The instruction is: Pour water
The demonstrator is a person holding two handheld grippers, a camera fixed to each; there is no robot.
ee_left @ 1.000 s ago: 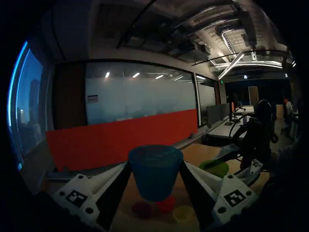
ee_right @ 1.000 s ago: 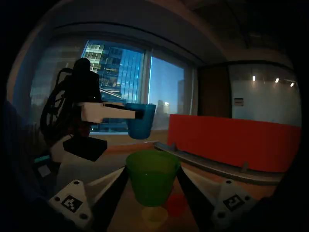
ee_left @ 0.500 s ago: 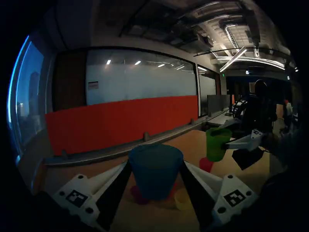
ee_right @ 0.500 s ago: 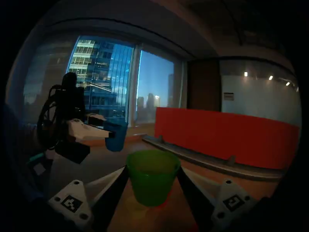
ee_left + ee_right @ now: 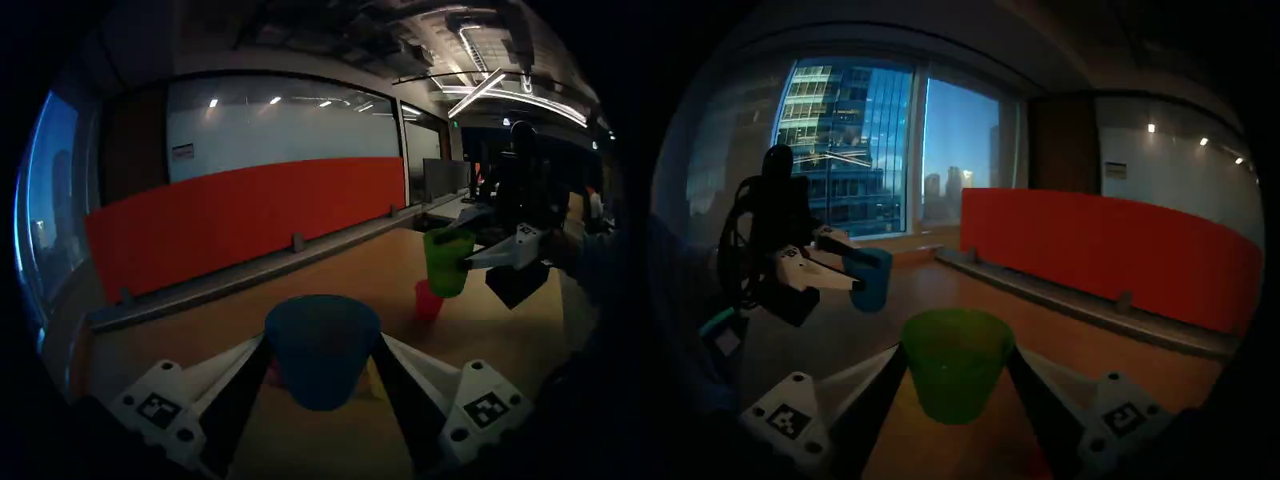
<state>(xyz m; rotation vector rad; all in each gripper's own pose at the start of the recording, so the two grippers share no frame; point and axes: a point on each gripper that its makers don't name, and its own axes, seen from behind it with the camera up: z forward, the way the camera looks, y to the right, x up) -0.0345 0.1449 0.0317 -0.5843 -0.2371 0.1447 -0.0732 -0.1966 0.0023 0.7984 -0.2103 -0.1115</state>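
Grasp: left gripper clenched on blue cup, right gripper on green cup. Both cups upright above bench, presumably to prevent spilling. Cups well apart; pour not yet begun.

Bare wooden table is lying open between the two held cups, leaving wide room to pass. A red cup is standing on it just beside the held green cup, getting in the way of a low approach there. The red partition and a rail are closing off the far edge. Small things, perhaps more cups, are sitting half hidden behind the blue cup.
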